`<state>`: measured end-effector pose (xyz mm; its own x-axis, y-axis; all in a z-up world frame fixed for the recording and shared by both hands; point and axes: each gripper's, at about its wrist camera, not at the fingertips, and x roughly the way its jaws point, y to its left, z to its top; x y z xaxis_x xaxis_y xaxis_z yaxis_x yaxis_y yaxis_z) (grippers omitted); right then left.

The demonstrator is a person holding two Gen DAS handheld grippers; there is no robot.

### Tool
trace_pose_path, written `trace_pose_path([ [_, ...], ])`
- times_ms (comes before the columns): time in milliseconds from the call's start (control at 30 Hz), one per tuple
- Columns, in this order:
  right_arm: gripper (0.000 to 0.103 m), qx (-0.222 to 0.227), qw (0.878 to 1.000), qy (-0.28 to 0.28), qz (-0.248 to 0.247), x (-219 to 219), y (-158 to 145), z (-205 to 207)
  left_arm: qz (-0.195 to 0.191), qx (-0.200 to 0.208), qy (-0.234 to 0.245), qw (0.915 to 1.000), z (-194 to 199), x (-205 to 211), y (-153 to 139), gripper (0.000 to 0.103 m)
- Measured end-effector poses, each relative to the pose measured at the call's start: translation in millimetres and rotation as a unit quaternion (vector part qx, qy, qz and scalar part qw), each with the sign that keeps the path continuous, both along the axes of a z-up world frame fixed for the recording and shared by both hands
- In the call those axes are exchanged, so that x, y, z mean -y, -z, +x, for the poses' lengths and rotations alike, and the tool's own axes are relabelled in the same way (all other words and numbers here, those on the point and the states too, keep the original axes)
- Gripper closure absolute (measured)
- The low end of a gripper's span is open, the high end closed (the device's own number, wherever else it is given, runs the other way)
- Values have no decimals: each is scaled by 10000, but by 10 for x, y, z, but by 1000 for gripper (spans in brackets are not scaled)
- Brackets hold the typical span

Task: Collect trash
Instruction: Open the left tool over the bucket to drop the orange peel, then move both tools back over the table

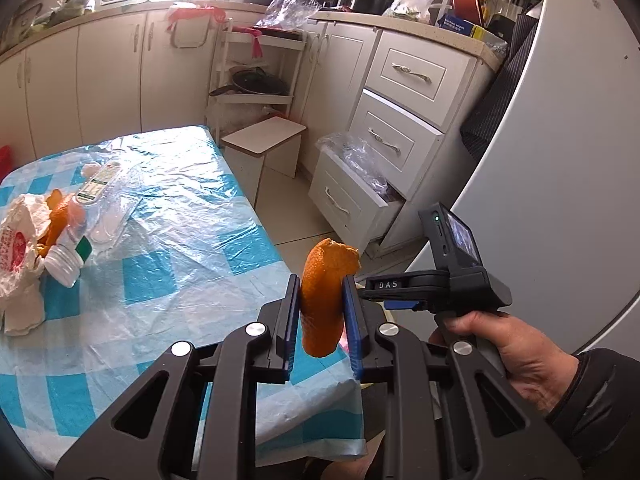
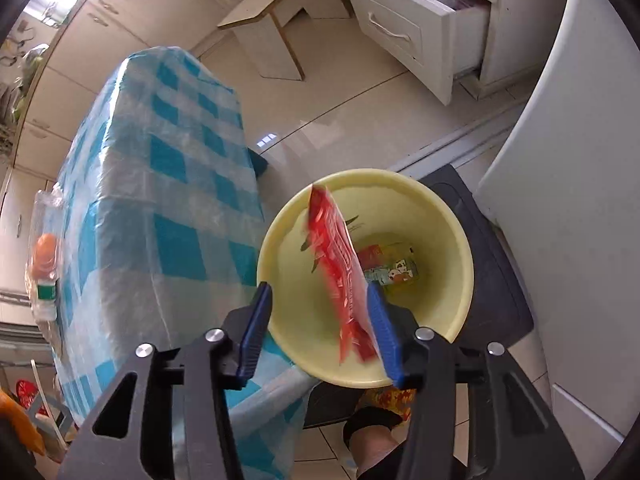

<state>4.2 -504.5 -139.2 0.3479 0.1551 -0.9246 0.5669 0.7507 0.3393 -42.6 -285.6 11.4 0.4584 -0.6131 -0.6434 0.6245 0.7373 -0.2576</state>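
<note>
Trash: lying partly in the yellow bin [image 2: 280,320], partly in the two claws, partly on the surface [image 1: 180,280].
Left claw [image 1: 322,312]: closed on a piece of orange peel [image 1: 324,296], pinched between the blue pads, held up over the near corner of the surface.
Right claw [image 2: 320,332]: standing open over the bin, pointing down into it. Red wrapper [image 2: 340,276] between the pads, leaning on the right pad, clear of the left one. Looks blurred, so likely dropping or about to drop.
Right hand [image 1: 516,352]: seen from the left camera, wrapped round the handle of the right claw.
Bin: sitting on a dark stool [image 2: 500,272] just beside the surface, low down by the floor. One small printed carton [image 2: 394,266] already at the bottom.
Done so far: one piece in the bin, the wrapper almost in.
Still on the surface: a crumpled white bag [image 1: 20,252] with more orange peel [image 1: 56,216] inside, a plastic bottle [image 1: 68,248] on its side with a white cap, and a clear plastic pack [image 1: 108,204]. All bunched at the far left side, well apart from the bin.
Left to do: drop the peel in the left claw into the bin, then go back for the pile on the left.
How far along: early to middle, more waiting than binned.
Watch out: peel is thin and curled, could slip from the pads on the way over.
</note>
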Motion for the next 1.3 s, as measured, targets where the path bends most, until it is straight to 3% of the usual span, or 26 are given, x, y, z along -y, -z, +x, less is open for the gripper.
trace_pose_path([
  [33,37,32,10000,56,-46,6,-26,-13,28,-28,21,10000,8,46,32,83],
  [100,37,224,9996,132,-90,29,-119,-50,79,-80,59,9999,30,122,85,83],
  [233,30,1012,9929,502,-375,104,-480,-162,186,-131,152,9996,43,260,186,83],
  [400,20,2085,9676,898,-1103,143,-1031,-379,328,-237,304,9987,65,528,341,83],
  [533,18,2634,9453,1091,-1584,149,-1317,-521,462,-434,457,9969,118,808,509,83],
  [667,17,2750,9401,1165,-1646,195,-1415,-523,655,-772,554,9933,189,1087,716,77],
  [800,17,2752,9415,1216,-1519,242,-1412,-530,699,-946,496,9918,239,1229,804,53],
  [900,17,2820,9389,1267,-1515,260,-1435,-553,654,-895,487,9926,204,1226,745,45],
  [1100,17,2801,9391,1325,-1486,255,-1433,-545,575,-585,315,9961,89,948,489,30],
  [1300,14,2850,9366,1169,-1669,109,-1482,-470,583,-214,-173,9979,-51,395,247,18],
])
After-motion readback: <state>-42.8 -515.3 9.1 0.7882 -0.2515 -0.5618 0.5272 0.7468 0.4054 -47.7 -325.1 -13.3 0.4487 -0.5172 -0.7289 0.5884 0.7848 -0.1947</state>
